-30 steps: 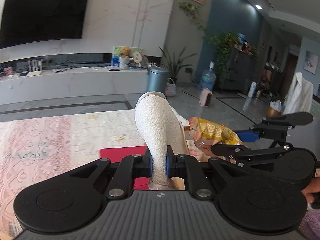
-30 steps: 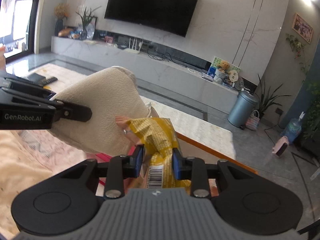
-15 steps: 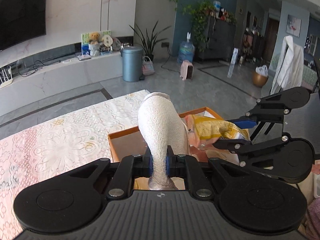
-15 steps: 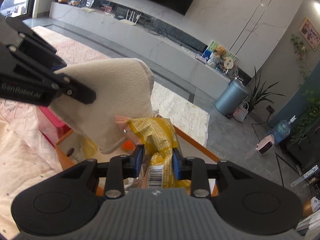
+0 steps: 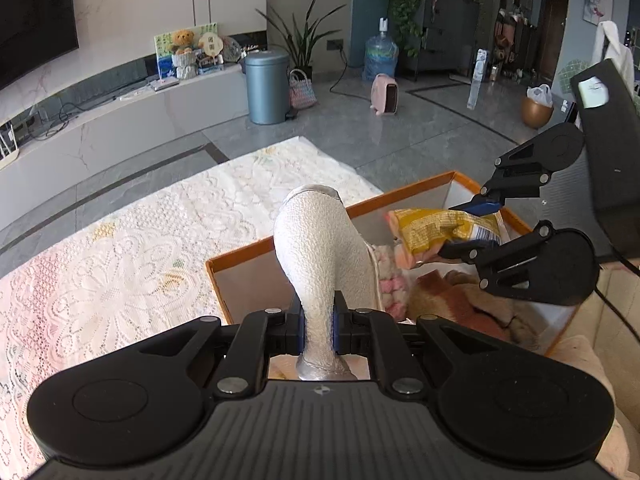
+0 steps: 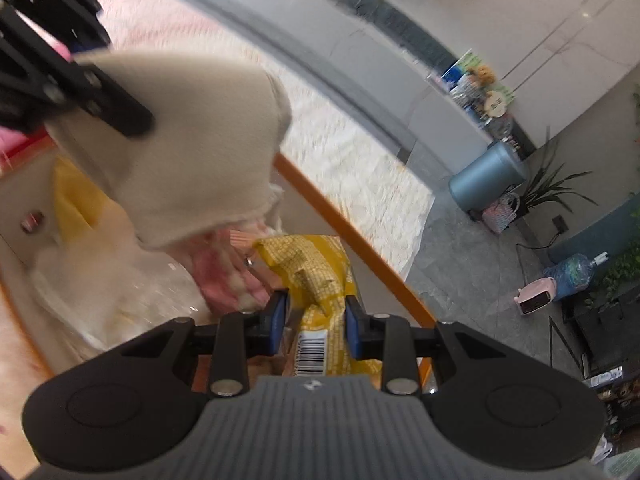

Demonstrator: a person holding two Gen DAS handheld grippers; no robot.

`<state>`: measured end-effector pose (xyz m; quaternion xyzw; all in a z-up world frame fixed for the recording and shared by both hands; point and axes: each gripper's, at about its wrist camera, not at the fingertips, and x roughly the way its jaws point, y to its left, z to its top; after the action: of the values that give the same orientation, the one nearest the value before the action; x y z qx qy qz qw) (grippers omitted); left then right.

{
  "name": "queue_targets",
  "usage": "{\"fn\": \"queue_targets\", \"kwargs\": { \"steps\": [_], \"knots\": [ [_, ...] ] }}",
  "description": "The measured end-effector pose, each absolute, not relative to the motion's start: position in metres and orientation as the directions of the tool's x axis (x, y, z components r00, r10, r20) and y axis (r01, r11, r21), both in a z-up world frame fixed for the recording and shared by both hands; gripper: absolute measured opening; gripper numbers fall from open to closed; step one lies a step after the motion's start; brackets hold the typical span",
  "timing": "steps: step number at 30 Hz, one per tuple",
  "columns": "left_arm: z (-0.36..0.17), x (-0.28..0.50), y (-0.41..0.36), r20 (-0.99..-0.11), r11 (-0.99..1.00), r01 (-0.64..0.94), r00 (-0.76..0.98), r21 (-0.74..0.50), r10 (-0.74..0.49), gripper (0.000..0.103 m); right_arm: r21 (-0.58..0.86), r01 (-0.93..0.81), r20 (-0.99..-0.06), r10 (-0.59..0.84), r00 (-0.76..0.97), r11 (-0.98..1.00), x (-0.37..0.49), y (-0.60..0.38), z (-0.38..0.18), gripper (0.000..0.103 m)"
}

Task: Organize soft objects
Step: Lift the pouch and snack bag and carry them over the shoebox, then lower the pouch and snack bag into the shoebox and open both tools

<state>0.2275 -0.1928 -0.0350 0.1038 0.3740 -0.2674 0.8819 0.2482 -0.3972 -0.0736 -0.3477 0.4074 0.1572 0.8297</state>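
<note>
Lace-covered table (image 5: 120, 280) in a living room, orange-rimmed box (image 5: 248, 249) at its right end.
Left gripper (image 5: 318, 330) pinches a white sock (image 5: 320, 248); at 3 o'clock the right gripper (image 6: 316, 322) clamps a yellow packet (image 6: 316, 272). Both have swung from above the table to over the box; releasing together could tangle them or tip one over the rim.

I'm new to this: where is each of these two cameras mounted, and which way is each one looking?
Left wrist view: sits on the left gripper, looking along its fingers, shut on a cream sock, down at the orange-rimmed box; the right gripper shows at right.
Right wrist view: sits on the right gripper, shut on a yellow snack bag, over the same box; the left gripper enters top left; blurred.
Shared: sock, bag, box, blue bin.
</note>
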Motion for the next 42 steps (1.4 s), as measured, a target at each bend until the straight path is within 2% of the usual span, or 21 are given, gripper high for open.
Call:
{"fn": "queue_targets", "kwargs": {
  "steps": [5, 10, 16, 21, 22, 30, 32, 36, 38, 41, 42],
  "knots": [
    [-0.039, 0.236, -0.193, -0.719, 0.843, 0.538, 0.572, -0.033, -0.394, 0.013, -0.420, -0.589, -0.826, -0.023, 0.563, 0.690, 0.261, -0.406, -0.097, 0.030],
    [-0.038, 0.238, -0.193, -0.718, 0.842, 0.538, 0.568, -0.047, -0.403, 0.013, -0.333, -0.557, -0.870, -0.020, 0.493, 0.760, 0.275, -0.418, -0.115, 0.030],
    [-0.026, 0.234, -0.188, -0.696, 0.836, 0.546, 0.577, -0.060, -0.427, 0.013, -0.339, -0.524, -0.863, -0.037, 0.504, 0.781, 0.275, -0.416, -0.114, 0.035],
    [-0.011, 0.226, -0.190, -0.672, 0.823, 0.559, 0.570, -0.105, -0.472, 0.013, -0.390, -0.450, -0.808, -0.064, 0.586, 0.804, 0.258, -0.415, -0.089, 0.058],
    [-0.010, 0.224, -0.189, -0.673, 0.820, 0.560, 0.561, -0.120, -0.482, 0.013, -0.388, -0.420, -0.794, -0.066, 0.604, 0.820, 0.253, -0.416, -0.084, 0.060],
    [-0.053, 0.230, -0.182, -0.766, 0.829, 0.480, 0.403, -0.288, -0.500, 0.013, -0.311, -0.312, -0.738, -0.021, 0.675, 0.898, 0.208, -0.417, -0.061, 0.061],
    [-0.065, 0.229, -0.185, -0.795, 0.846, 0.470, 0.399, -0.251, -0.457, 0.013, -0.289, -0.306, -0.736, -0.007, 0.677, 0.907, 0.199, -0.415, -0.061, 0.061],
    [-0.073, 0.220, -0.202, -0.825, 0.852, 0.521, 0.459, -0.052, -0.331, 0.013, -0.230, -0.296, -0.740, 0.031, 0.672, 0.927, 0.187, -0.412, -0.062, 0.061],
    [-0.076, 0.218, -0.211, -0.844, 0.835, 0.550, 0.451, 0.008, -0.289, 0.013, -0.223, -0.286, -0.732, 0.034, 0.680, 0.932, 0.180, -0.410, -0.063, 0.061],
    [-0.083, 0.212, -0.229, -0.866, 0.790, 0.598, 0.460, 0.137, -0.197, 0.018, -0.210, -0.277, -0.730, 0.038, 0.683, 0.938, 0.179, -0.410, -0.063, 0.061],
    [-0.084, 0.210, -0.232, -0.864, 0.779, 0.605, 0.469, 0.166, -0.180, 0.023, -0.203, -0.274, -0.732, 0.039, 0.680, 0.940, 0.178, -0.411, -0.063, 0.061]
  ]
}}
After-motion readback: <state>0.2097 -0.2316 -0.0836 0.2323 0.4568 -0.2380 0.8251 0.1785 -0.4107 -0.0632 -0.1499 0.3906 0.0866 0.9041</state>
